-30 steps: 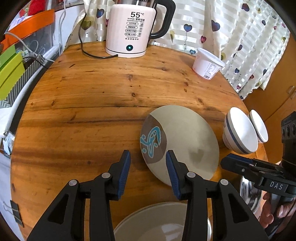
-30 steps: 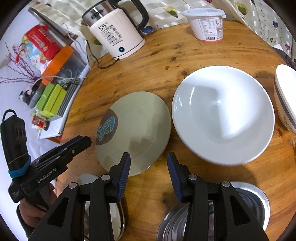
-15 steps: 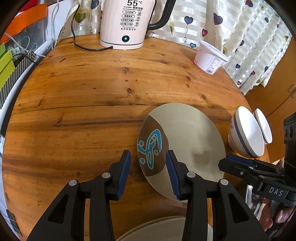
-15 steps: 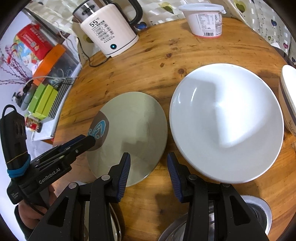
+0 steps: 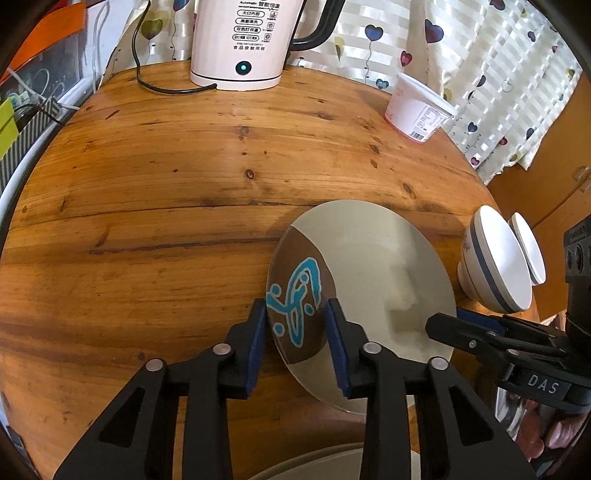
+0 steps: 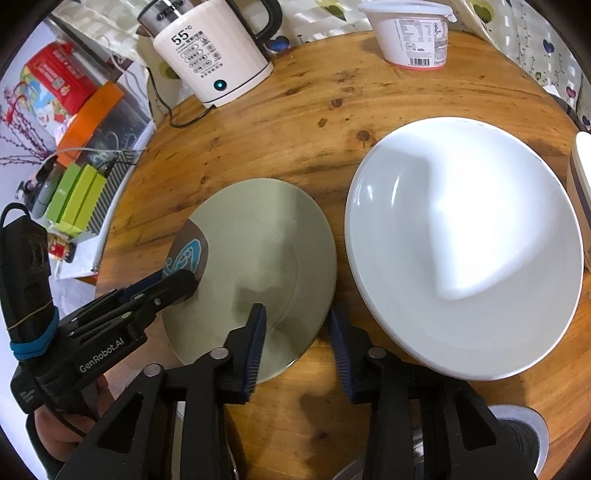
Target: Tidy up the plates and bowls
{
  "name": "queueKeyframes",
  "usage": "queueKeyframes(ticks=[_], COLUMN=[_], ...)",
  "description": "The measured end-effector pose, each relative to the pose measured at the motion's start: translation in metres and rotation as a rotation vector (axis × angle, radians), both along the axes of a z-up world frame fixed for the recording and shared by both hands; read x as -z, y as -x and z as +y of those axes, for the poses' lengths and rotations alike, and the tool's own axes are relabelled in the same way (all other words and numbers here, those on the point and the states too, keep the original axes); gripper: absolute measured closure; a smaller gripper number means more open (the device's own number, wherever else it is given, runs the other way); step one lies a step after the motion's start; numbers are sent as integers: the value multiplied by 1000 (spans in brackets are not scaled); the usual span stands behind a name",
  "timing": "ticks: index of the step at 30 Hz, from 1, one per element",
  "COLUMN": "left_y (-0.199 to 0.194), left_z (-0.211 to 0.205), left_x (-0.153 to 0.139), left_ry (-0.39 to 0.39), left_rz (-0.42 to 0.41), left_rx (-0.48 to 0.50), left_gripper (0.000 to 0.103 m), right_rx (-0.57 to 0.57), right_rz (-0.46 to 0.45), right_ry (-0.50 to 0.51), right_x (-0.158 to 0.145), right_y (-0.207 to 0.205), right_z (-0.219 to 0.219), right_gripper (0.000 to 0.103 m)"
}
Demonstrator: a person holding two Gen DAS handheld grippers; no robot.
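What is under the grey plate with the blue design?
The grey plate lies on the wooden table, beside the large white bowl. Both grippers' open jaws straddle its near rim. Nothing shows beneath it except table; what its middle covers is hidden.

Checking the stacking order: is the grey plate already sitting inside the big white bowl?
No. The grey plate lies flat on the table beside the white bowl, not in it.

**Table layout**

I see the plate [image 6: 258,258] on the table [image 6: 295,122], left of the dish [image 6: 461,243]. The kettle [image 6: 214,51] and tub [image 6: 413,33] stand behind them. Two bowls [image 5: 495,262] sit at the right edge.
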State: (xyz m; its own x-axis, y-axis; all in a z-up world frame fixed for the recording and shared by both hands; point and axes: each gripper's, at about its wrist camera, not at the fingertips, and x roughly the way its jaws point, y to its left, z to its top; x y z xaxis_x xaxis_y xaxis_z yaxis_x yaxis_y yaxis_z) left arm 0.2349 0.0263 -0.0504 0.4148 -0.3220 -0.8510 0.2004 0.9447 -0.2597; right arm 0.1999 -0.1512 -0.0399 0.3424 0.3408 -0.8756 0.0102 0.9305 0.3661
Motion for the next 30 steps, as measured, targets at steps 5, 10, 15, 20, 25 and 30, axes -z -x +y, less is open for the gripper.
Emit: queueKeyframes(ticks=[5, 10, 15, 20, 25, 30], left_y=[0, 0, 2, 7, 14, 21], left_z=[0, 0, 1, 4, 7, 9], left_x=[0, 0, -4, -9, -14, -19], left_ry=[-1, 0, -8, -9, -7, -11], left_rz=[-5, -5, -17, -25, -31, -38], left_rx=[1, 0, -1, -8, -19, -31], left_gripper=[73, 73, 73, 73, 73, 73], right_rx=[6, 4, -4, -12, -20, -29], right_rz=[-3, -11, -22, -31, -42, -49], right_ry=[13, 25, 29, 25, 21, 17], right_x=[1, 0, -3, -6, -11, -14], right_y=[-2, -2, -1, -1, 2, 5], right_z=[0, 2, 4, 6, 7, 9], right_gripper=[76, 77, 77, 77, 77, 77])
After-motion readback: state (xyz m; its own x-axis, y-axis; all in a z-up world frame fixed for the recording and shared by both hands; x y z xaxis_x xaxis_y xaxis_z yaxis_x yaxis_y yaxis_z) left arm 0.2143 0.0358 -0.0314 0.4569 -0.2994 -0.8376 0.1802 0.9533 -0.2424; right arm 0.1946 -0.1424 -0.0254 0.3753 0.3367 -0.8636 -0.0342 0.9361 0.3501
